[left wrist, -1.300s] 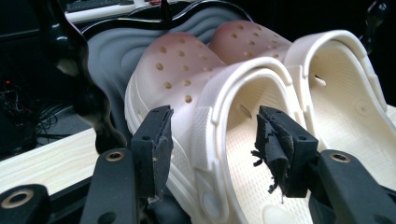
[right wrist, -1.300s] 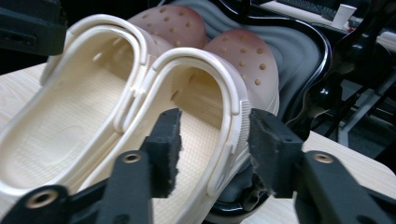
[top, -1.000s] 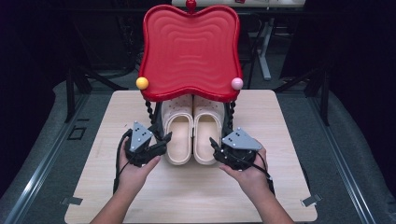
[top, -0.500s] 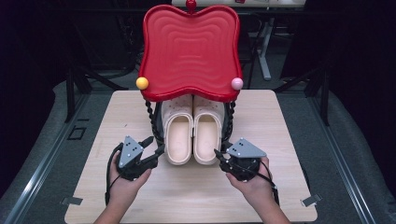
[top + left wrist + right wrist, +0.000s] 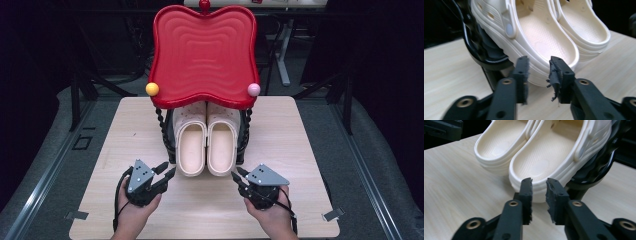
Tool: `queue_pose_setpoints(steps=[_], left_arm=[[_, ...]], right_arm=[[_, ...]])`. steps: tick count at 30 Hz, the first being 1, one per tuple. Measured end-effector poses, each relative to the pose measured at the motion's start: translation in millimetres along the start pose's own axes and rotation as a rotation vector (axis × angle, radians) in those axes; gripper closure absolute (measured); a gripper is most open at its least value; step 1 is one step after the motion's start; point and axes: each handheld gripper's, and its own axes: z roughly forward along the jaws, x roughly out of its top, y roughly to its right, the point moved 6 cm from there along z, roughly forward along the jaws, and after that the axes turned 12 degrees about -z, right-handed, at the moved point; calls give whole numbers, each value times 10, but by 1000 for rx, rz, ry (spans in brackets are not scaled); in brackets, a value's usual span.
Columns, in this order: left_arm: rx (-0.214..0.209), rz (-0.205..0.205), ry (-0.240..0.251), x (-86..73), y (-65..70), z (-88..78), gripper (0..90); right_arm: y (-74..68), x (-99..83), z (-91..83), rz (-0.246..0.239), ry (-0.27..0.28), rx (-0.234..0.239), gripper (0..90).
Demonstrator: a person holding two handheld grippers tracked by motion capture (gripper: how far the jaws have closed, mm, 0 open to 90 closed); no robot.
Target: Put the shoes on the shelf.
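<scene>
1. Pair of cream clogs (image 5: 207, 142) sitting mid-bench under a red stool (image 5: 204, 52), heels pointing to the near edge.
2. Left gripper (image 5: 163, 172) & right gripper (image 5: 237, 176) hovering just short of the heels; fingers apart, holding nothing.
3. Prob. next: gripping each heel rim squarely, fingers straddling the wall, then pulling straight toward the near edge w/o snagging the stool legs.

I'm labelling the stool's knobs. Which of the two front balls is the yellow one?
The ball at the red stool's left front corner, on the left gripper's side, is yellow; the other ball is pink.
</scene>
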Motion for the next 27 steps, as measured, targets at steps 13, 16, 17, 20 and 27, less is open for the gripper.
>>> queue_pose_setpoints(steps=[13, 16, 17, 20, 27], left_arm=[[-61, -17, -73, -291, 148, 174, 896], [-67, -6, -95, -341, 180, 223, 898], [-68, -7, -99, -354, 189, 238, 898], [-68, -1, -117, -380, 199, 270, 898], [-56, -8, -125, -385, 202, 347, 898]], right_arm=[[-222, -232, 250, 32, -65, 83, 900], [-241, -242, 286, 24, -72, 79, 900], [-246, -243, 293, 25, -72, 77, 900], [-250, -248, 309, 26, -74, 73, 900], [-233, -250, 342, 34, -79, 67, 900]])
